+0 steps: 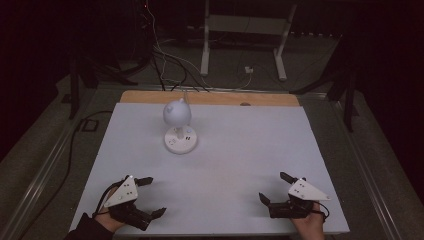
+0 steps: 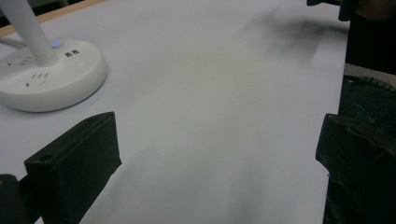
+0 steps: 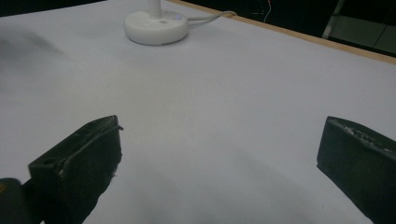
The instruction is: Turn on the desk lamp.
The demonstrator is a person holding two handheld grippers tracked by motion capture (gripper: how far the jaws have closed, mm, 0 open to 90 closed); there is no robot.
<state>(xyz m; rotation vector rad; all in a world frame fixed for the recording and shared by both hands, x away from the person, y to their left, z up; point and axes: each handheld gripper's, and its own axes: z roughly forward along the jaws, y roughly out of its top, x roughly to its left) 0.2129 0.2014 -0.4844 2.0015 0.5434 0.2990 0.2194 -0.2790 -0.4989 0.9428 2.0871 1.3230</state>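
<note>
Your left gripper [image 1: 152,196] sits at the near left corner of the table [image 1: 240,165], low over the white top, its jaws spread wide with nothing between them. Your right gripper [image 1: 275,187] sits at the near right, also low, its jaws just as wide and empty, pointing in toward the middle. The two are well apart, with bare white surface between them.

Farther out, left of centre toward the far edge, the lamp [image 1: 178,125] stands upright on its round white base, which carries sockets and small buttons. Its rounded white head sits above the base on a slim stem. In your left gripper view the base [image 2: 49,74] lies ahead to the left; in your right gripper view it is far ahead, its cord [image 3: 210,17] trailing toward the wooden far edge.
</note>
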